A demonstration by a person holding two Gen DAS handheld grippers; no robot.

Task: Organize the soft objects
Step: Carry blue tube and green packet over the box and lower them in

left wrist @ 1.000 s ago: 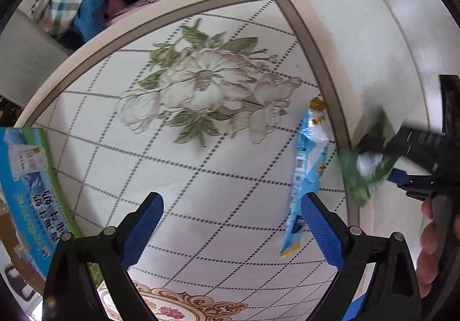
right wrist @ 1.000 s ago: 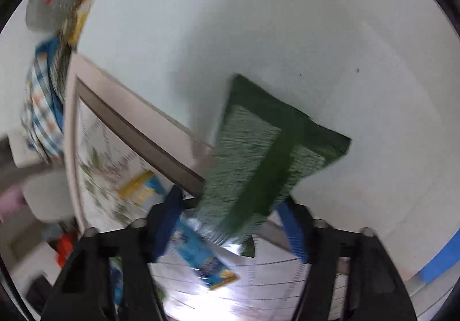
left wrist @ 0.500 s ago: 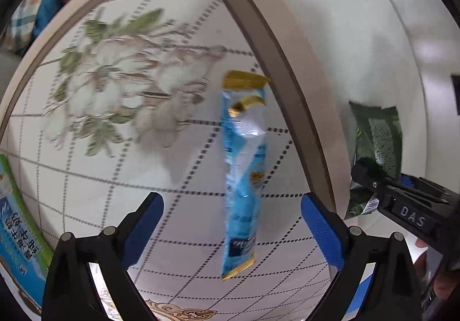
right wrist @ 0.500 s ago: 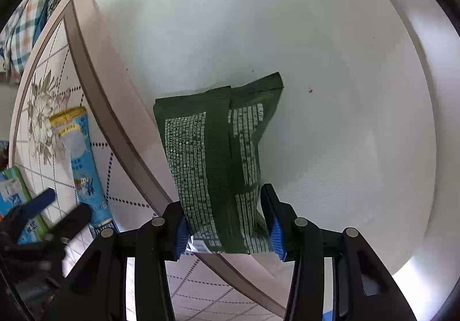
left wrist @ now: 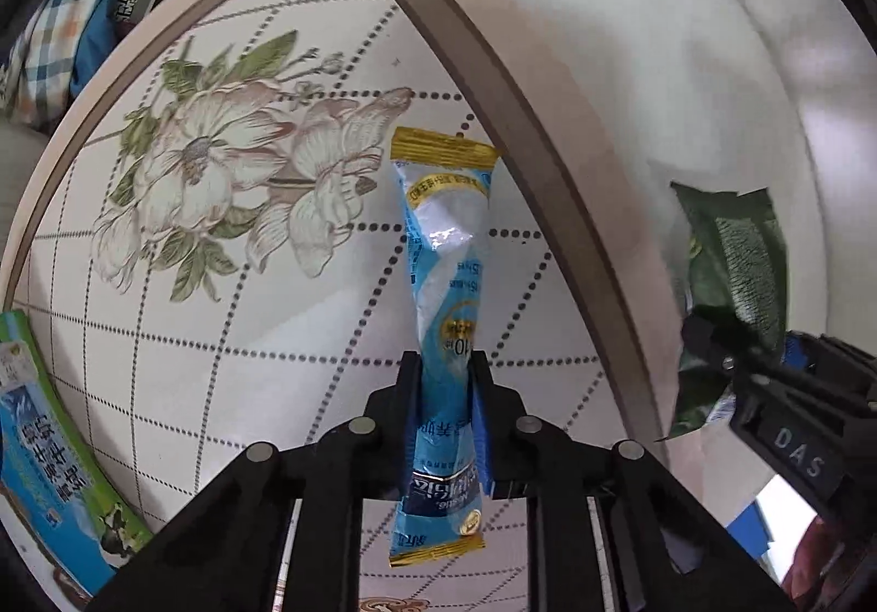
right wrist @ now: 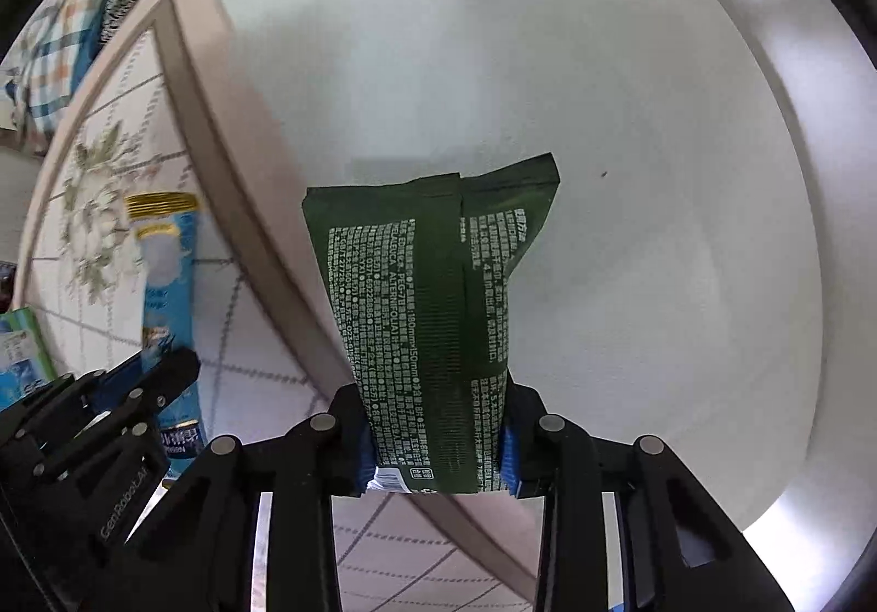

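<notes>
Here, in the left wrist view, the left gripper [left wrist: 445, 415] is clamped on a long light-blue sachet [left wrist: 446, 283] with gold ends; its blue-padded fingers [left wrist: 481, 425] pinch the packet's lower part, and the rest of it reaches forward over the floral mat [left wrist: 219, 184], whose brown border runs diagonally just beside it. At the right edge of this view the right gripper [left wrist: 712, 338] grips a dark green pouch [left wrist: 734, 250] over the plain white floor [left wrist: 630, 36]. A blue and green carton [left wrist: 49, 453] lies at the mat's left edge, and folded checked cloth [left wrist: 60, 9] sits beyond the mat at upper left. In the right wrist view, the right gripper [right wrist: 436, 447] is closed tight around the bottom of the dark green pouch [right wrist: 433, 283], which stands up and forward between the fingers, its back covered in white print. Below it lie the white floor [right wrist: 548, 36] and the mat's border. To the left, the left gripper [right wrist: 159, 371] holds the light-blue sachet [right wrist: 167, 261] above the floral mat [right wrist: 98, 184].
</notes>
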